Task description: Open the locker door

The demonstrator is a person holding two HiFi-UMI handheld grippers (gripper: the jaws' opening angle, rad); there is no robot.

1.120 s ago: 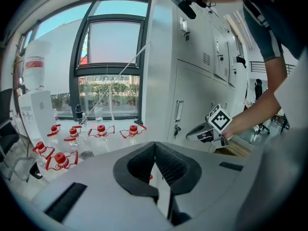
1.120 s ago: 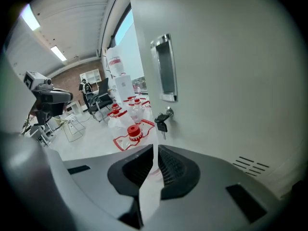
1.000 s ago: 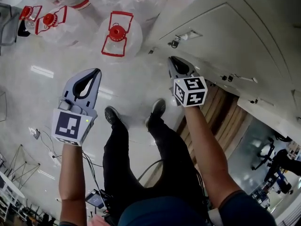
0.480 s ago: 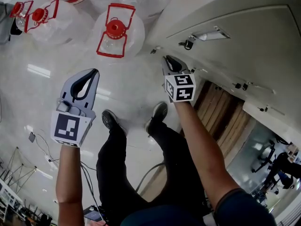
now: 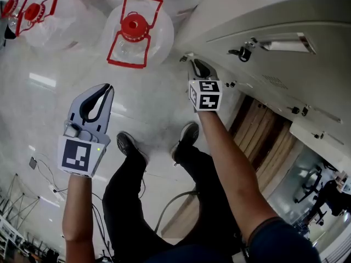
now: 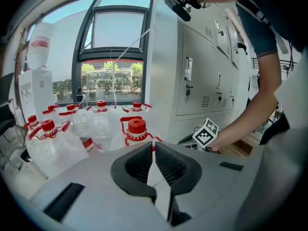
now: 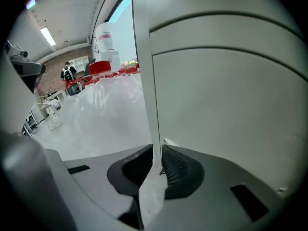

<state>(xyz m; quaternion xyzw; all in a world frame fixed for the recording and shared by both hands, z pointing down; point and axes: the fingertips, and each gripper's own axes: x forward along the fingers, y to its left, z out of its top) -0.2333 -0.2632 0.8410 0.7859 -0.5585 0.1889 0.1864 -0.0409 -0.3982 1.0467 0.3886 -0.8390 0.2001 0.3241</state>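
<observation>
Locker door (image 7: 226, 105): stiff, probably light sheet-metal panel, low at the person's right; best taken by its thin edge, which right gripper (image 7: 157, 165) pinches; left gripper (image 6: 154, 150) pressed together, empty.

You've got glossy white floor (image 5: 153, 108) underfoot. Daylit window (image 6: 118, 32) at 11 o'clock. Wood planking (image 5: 269, 141) at 4 o'clock.

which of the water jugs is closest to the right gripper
The jug standing next to the locker cabinet, directly up-left of the right gripper in the head view; the other jugs sit further left.
</observation>
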